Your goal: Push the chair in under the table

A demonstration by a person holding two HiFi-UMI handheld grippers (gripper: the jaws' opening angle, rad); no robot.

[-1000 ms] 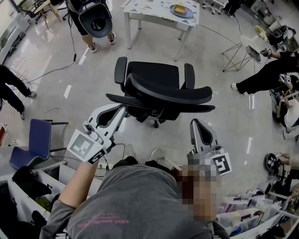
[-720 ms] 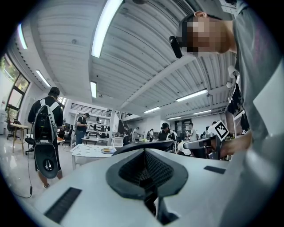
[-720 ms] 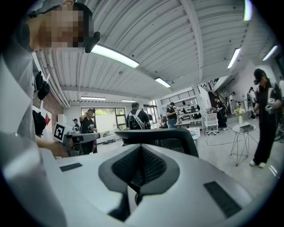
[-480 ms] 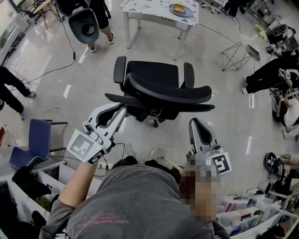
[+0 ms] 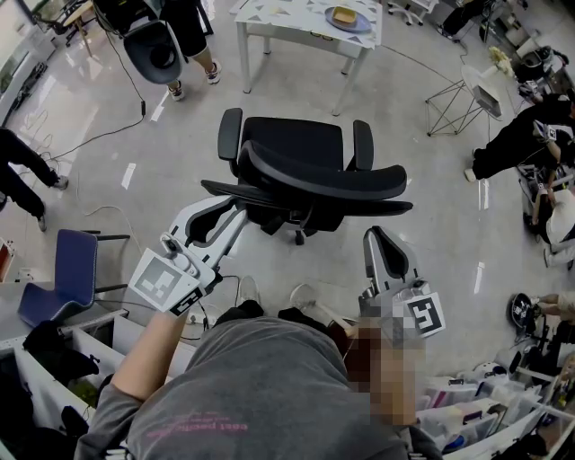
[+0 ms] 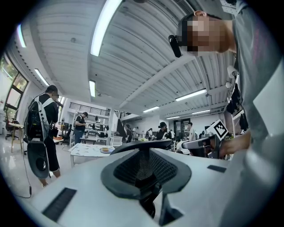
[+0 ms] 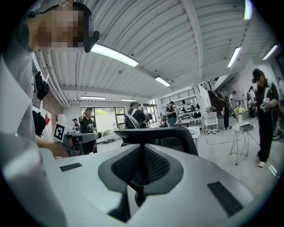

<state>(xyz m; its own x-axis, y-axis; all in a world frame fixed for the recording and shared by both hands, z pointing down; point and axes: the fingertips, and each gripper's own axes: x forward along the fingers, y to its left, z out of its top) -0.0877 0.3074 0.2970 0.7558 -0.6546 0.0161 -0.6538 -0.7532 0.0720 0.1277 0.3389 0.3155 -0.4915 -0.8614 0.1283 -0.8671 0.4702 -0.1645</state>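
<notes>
Your left gripper [image 5: 232,214] has just been opening its jaws. They stand a little apart now, with nothing between them. Its tip is right by the left edge of the chair [image 5: 305,171] back, but you can't tell if it touches. Your right gripper [image 5: 379,241] is closed and holds nothing — it points at the chair back from just behind. The black chair stands out on the floor [image 5: 180,153], its seat facing the white bench [image 5: 287,13] — not under it yet.
</notes>
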